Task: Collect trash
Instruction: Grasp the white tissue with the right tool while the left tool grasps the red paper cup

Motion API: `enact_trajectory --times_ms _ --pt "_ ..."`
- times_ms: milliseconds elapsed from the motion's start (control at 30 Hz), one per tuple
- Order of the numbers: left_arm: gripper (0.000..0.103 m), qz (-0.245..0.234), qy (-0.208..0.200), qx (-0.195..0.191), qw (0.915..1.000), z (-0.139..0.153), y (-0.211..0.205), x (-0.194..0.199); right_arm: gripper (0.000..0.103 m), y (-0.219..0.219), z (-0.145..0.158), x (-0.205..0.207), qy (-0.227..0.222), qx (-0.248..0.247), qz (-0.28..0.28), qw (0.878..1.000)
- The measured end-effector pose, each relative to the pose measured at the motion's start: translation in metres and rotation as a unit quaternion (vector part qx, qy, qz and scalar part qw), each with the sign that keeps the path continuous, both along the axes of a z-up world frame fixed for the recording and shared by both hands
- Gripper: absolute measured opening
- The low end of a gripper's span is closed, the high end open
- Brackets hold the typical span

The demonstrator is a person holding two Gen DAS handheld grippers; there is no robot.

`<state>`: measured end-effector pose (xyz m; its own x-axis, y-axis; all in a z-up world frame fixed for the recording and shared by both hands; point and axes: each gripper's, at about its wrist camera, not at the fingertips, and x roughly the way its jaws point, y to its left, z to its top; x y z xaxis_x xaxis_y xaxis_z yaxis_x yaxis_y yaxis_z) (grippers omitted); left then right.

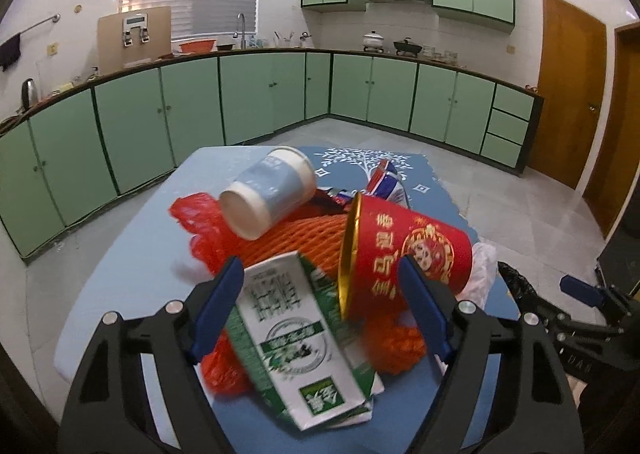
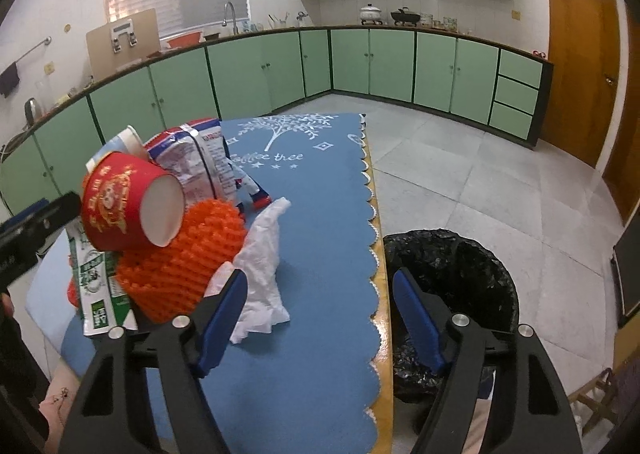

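Status: collection appears not yet begun, as every item of trash lies on the surface (image 2: 320, 334) and the visible part of the black-lined bin (image 2: 452, 266), standing on the floor just beside the scalloped edge, shows only liner. The left tongs (image 1: 320, 294) stand open, blue pads apart, with the green-and-white carton (image 1: 288, 330) between them; contact with the pads cannot be confirmed. The right tongs (image 2: 320, 306) stand open and hold nothing; the white tissue (image 2: 264, 266) lies just beside their left pad. Nearest in the pile is the carton, printed with Chinese characters too blurred to read. It rests on orange foam fruit netting (image 2: 180, 262) and a red plastic bag (image 1: 200, 222). A red paper cup (image 1: 404, 254) with a gold rim lies on its side above the netting, bearing gold Chinese characters and a round emblem. Behind it lie a blue-and-white paper cup (image 1: 272, 190), also tipped over, and a crumpled snack wrapper (image 2: 196, 166) with illegible print. Farther off, the blue cloth reads "coffee tree" beneath a white tree motif. Remaining work, as judged: all items.
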<state>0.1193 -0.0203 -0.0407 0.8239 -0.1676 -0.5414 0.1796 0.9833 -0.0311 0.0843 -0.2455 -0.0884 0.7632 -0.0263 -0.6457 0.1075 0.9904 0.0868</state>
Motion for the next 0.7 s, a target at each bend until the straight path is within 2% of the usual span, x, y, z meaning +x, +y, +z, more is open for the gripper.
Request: enact_trajectory --times_ms 500,700 --pt "0.077 -0.044 0.017 -0.027 0.9985 -0.012 -0.011 0.021 0.074 -0.003 -0.013 0.016 0.014 -0.007 -0.002 1.000" --pt "0.076 -0.068 0.030 -0.056 0.9956 -0.015 -0.012 0.023 0.074 -0.005 -0.017 0.018 0.019 -0.007 -0.007 1.000"
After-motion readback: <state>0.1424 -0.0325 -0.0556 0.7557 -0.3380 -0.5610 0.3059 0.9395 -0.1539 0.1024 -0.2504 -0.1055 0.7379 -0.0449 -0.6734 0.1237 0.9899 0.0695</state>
